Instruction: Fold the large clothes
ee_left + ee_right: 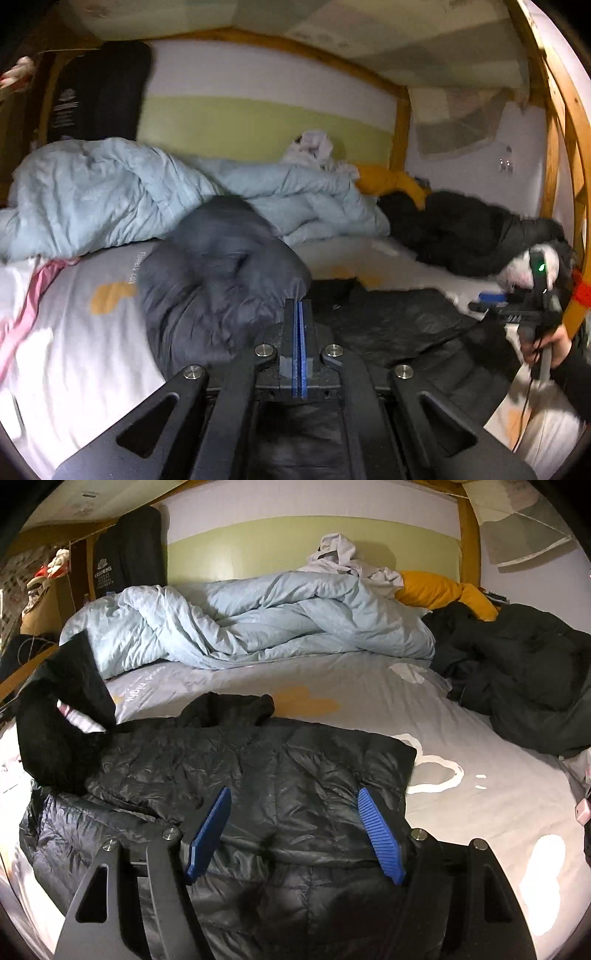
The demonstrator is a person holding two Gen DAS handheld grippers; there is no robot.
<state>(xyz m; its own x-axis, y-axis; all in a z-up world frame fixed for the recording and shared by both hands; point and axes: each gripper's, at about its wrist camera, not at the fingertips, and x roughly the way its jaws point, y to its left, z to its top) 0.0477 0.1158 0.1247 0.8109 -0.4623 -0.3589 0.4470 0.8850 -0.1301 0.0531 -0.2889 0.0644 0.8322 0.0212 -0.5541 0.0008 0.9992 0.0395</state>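
Observation:
A black quilted puffer jacket lies spread on the grey bed sheet. Above its body hovers my right gripper, open, its blue pads wide apart with nothing between them. One sleeve stands lifted at the jacket's left side. In the left wrist view that sleeve bulges up, blurred, right in front of my left gripper. The left gripper's pads are pressed together, with the fabric bunched at their tips. The flat part of the jacket lies beyond. A hand holds the right gripper at the right edge.
A crumpled light blue duvet fills the back of the bed. A white garment and an orange pillow lie behind it. Another dark coat is piled at the right. A wooden bed frame runs along the right side.

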